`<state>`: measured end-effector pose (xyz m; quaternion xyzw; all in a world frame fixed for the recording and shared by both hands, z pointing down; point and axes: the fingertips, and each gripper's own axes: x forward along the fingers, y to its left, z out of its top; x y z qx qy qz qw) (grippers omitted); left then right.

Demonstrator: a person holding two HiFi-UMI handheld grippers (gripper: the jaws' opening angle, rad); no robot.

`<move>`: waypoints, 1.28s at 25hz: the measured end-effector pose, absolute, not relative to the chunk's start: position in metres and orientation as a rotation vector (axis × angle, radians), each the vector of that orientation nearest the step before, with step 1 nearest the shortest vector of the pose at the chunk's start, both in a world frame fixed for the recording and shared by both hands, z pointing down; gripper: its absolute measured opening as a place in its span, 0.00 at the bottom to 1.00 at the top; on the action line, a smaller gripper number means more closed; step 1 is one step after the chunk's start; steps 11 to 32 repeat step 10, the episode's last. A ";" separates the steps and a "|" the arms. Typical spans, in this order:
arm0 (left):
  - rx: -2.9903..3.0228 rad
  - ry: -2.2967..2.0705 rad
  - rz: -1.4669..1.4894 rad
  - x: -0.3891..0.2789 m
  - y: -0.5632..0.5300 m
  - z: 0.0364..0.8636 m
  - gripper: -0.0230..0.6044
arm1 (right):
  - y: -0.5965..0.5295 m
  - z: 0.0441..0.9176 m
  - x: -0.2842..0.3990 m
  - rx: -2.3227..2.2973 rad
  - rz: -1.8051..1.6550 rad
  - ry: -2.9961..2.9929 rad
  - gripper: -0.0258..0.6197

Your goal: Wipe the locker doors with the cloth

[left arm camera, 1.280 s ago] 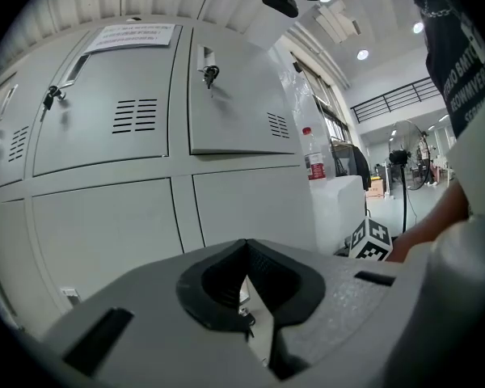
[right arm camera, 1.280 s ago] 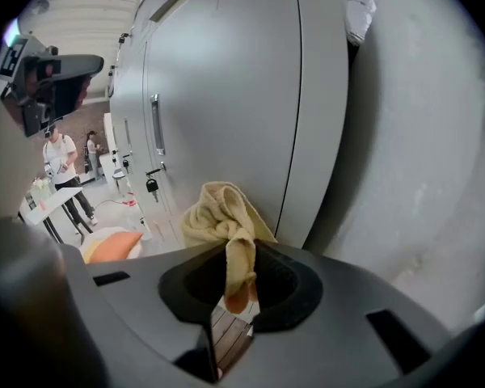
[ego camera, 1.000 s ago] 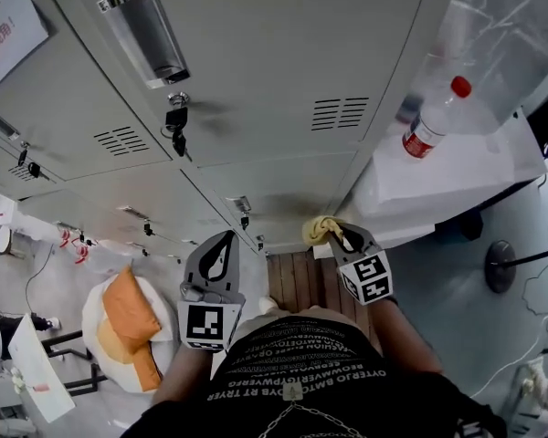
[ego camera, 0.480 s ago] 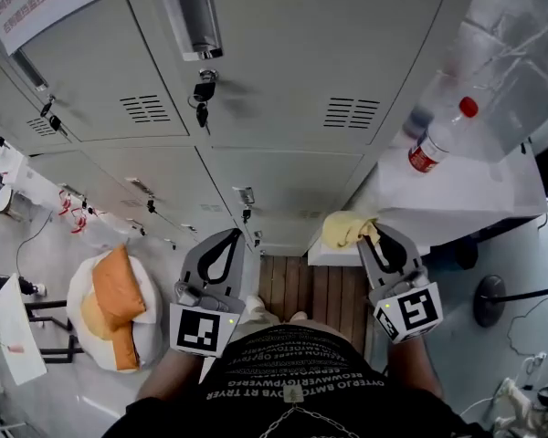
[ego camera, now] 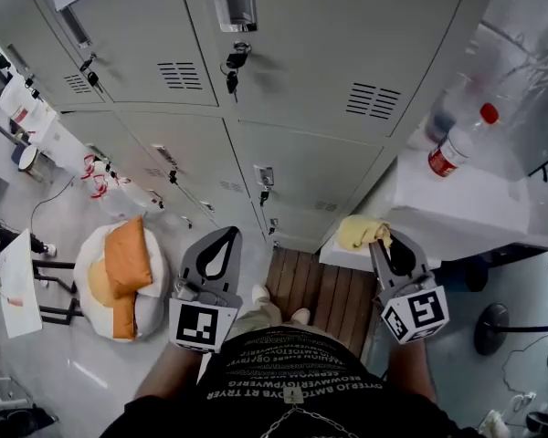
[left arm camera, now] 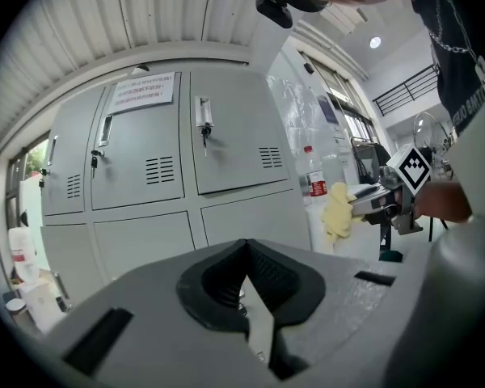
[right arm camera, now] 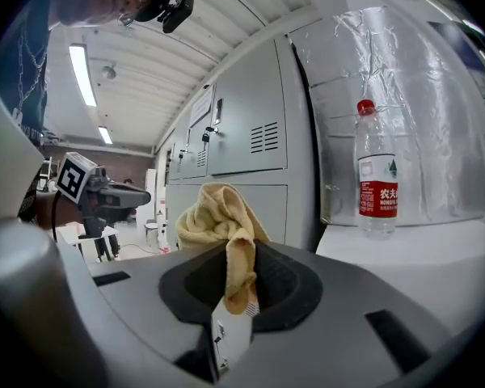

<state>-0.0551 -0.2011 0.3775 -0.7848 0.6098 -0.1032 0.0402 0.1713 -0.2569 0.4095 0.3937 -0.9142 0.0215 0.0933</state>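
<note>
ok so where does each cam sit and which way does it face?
Head view: on the head, looking steeply down at the locker doors; shows torso, left claw, right claw.
Left gripper view: on the left claw, facing the locker doors; jaws shut, empty.
Right gripper view: on the right claw, along the locker doors; jaws shut on the cloth.
Shared: both gripper views show the bottle.

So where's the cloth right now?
The yellow cloth is pinched in the right claw, on the right of the head view. It is in front of the lower locker doors, beside the white table holding a water bottle.
</note>
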 end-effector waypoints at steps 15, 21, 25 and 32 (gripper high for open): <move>-2.332 1.986 -0.320 -0.064 -0.175 0.386 0.04 | -0.254 0.417 0.159 1.081 0.055 -2.770 0.13; -2.332 1.986 -0.320 -0.064 -0.175 0.386 0.04 | -0.254 0.417 0.159 1.081 0.055 -2.770 0.13; -2.332 1.986 -0.320 -0.064 -0.175 0.386 0.04 | -0.254 0.417 0.159 1.081 0.055 -2.770 0.13; -2.332 1.986 -0.320 -0.064 -0.175 0.386 0.04 | -0.254 0.417 0.159 1.081 0.055 -2.770 0.13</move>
